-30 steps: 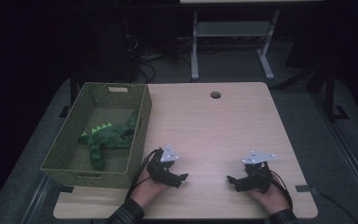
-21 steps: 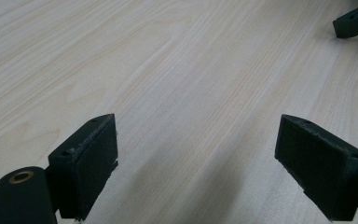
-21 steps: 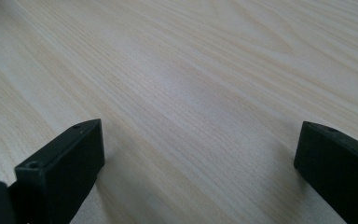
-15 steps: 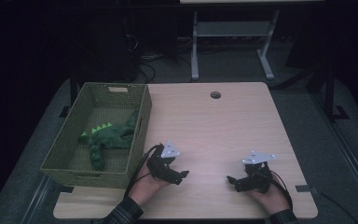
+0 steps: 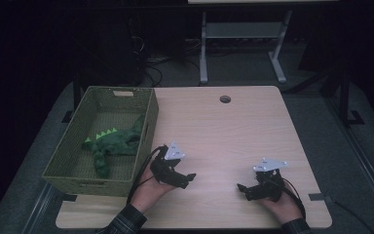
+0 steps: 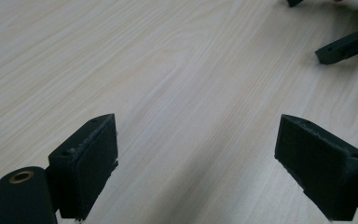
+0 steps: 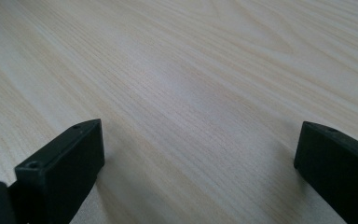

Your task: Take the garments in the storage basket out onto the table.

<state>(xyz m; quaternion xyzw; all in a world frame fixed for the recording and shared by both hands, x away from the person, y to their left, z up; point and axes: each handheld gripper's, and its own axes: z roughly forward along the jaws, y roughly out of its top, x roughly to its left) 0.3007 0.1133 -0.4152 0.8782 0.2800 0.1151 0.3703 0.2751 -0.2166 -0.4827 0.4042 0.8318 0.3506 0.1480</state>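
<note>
1. Two grippers sit low over the near part of the tabletop (image 5: 224,131), and I read both as released and holding nothing.
2. My left gripper (image 5: 187,178) hovers near the near-left corner, just beside the long right wall of the green woven basket (image 5: 148,127). In the left gripper view its jaws stand wide apart over bare pale wood (image 6: 177,84), with nothing between them.
3. My right gripper (image 5: 243,189) rests toward the near-right corner, well apart from the left one. In the right gripper view its jaws are likewise spread, again over plain wood grain (image 7: 191,93).
4. What I take as the working piece is the green plush dinosaur (image 5: 111,145). It lies inside the basket, which stands along the left edge of the tabletop. The toy sprawls across the basket floor, its lighter green spikes up and one end leaning toward the right wall.
5. My judgement on progress: if the job is stowing the toy, it looks done, since the dinosaur is fully within the basket and both tools are free. If it is to be taken out, nothing has started, as neither gripper touches it.
6. The far part of the tabletop carries a round cable hole (image 5: 225,99); I see no other loose items there.
</note>
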